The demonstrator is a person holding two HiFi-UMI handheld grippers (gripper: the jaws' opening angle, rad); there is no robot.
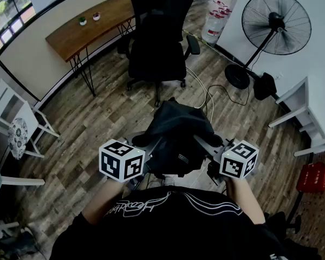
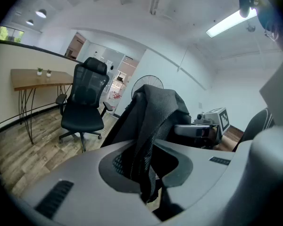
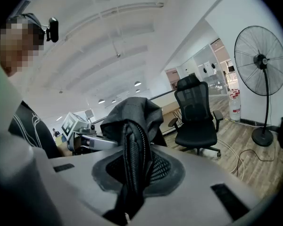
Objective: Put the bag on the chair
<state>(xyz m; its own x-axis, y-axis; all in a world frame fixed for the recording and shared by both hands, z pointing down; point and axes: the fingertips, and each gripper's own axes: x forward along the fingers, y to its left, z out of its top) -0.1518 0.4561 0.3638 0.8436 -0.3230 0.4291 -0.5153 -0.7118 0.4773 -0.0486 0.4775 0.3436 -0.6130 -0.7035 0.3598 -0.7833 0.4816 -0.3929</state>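
A black fabric bag [image 1: 177, 130] hangs in the air between my two grippers, in front of my chest. My left gripper [image 1: 151, 144] is shut on the bag's left side, where mesh fabric [image 2: 146, 154] is pinched between its jaws. On the other side, my right gripper [image 1: 203, 143] is shut on a mesh strap [image 3: 131, 159] of the bag. The black office chair [image 1: 157, 37] stands ahead on the wood floor with its seat bare, well apart from the bag. It also shows in the left gripper view as the chair [image 2: 85, 105] and in the right gripper view as the chair [image 3: 196, 121].
A wooden desk [image 1: 92, 26] with two small pots stands left of the chair. A standing fan [image 1: 275, 26], water bottles [image 1: 215, 19] and floor cables [image 1: 206, 91] are at the right. A white chair [image 1: 16, 124] is at far left, a red crate [image 1: 312, 176] at lower right.
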